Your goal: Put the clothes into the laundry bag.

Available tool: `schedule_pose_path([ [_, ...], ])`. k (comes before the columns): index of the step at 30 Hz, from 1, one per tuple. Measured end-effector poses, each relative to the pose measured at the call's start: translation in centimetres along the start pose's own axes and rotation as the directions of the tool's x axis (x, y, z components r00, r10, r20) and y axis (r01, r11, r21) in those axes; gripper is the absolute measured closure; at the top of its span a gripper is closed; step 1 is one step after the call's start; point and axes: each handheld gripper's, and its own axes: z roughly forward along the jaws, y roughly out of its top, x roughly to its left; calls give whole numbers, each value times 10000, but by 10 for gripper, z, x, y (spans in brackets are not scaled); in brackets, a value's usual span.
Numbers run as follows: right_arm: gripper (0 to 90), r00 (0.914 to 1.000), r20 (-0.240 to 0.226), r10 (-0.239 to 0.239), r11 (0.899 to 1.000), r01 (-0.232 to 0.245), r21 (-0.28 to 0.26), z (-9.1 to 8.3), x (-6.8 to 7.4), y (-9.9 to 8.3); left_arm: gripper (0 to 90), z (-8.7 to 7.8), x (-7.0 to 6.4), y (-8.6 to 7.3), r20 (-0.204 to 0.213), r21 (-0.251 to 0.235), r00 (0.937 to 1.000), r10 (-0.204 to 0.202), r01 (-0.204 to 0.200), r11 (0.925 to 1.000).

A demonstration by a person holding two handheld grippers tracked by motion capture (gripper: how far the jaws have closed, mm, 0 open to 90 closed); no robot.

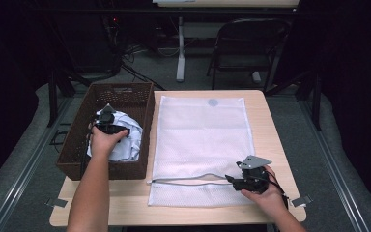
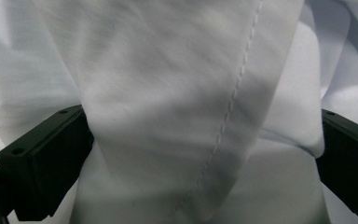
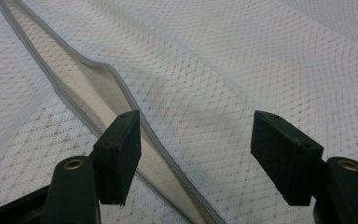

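White garment (image 1: 125, 135) sits bunched in the brown basket (image 1: 125, 94), right under my left gripper (image 1: 107, 123). In the left gripper view a fold with a stitched seam (image 2: 233, 98) lies between my jaws, which stand apart either side of it, not pinched yet. Mesh laundry bag (image 1: 200, 140) lies flat on the table (image 1: 265, 104) to the right of the basket. My right gripper (image 1: 244, 181) is at the bag's near edge, jaws apart, left jaw by the open zipper (image 3: 121, 93), nothing clamped. Progress looks early to me: garment not lifted, bag mouth only slightly gaping. Left to do: grab the cloth, hold the opening, stuff it in, zip.
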Motion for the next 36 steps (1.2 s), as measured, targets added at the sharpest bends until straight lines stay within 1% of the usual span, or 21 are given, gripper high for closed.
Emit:
schedule_pose_path([
  [4, 334, 10000, 19, 9, 10000, -9, 16, 0, 0, 0, 0, 2, 1, -1, -72, 171, 9999, 100, -99, 9998],
  [5, 334, 10000, 18, 2, 10000, -2, 30, 0, 0, 0, 0, 3, 1, -1, -64, 259, 10000, 66, -64, 9996],
  [6, 334, 10000, 29, 4, 10000, -4, 39, 0, 0, -1, 0, 4, 0, -2, -91, 249, 10000, 5, -3, 9997],
  [10, 334, 10000, 24, -10, 10000, 10, 19, -1, 0, -1, 0, 4, 3, -2, -30, 361, 9999, 96, -94, 9993],
  [13, 334, 10000, 47, 44, 10000, -44, 10, -1, 0, -1, 0, 6, 3, -3, -68, 332, 9999, 147, -145, 9993],
  [14, 334, 10000, 56, 38, 10000, -38, 6, -1, -1, -1, 0, 7, 4, -4, -85, 249, 9998, 182, -180, 9995],
  [18, 335, 10000, 33, 58, 10000, -58, 7, -2, -1, -2, 0, 8, 6, -5, 8, 215, 9996, 288, -289, 9994],
  [21, 335, 10000, 24, 40, 10000, -40, 35, -2, -1, -2, 0, 9, 5, -6, -42, 172, 9996, 283, -282, 9995],
  [23, 334, 10000, 25, 84, 9999, -84, 60, -1, 0, -2, 0, 9, 6, -7, -49, 73, 9996, 278, -278, 9996],
  [26, 335, 10000, -10, -13, 10000, 13, 74, -1, 0, -2, 0, 10, 6, -8, -59, -58, 9996, 266, -266, 9996],
  [27, 335, 10000, 0, 5, 10000, -5, 79, -1, 0, -2, 1, 10, 6, -9, -4, -62, 9995, 324, -324, 9995],
  [30, 335, 10000, 16, 24, 10000, -24, 76, -1, -1, -2, 10, 10, 8, -11, -29, -230, 9990, 443, -444, 9988],
  [36, 336, 10000, 11, 48, 10000, -48, 87, -1, -1, -2, 142, 6, 7, -11, -246, -195, 9973, 695, -700, 9974],
])
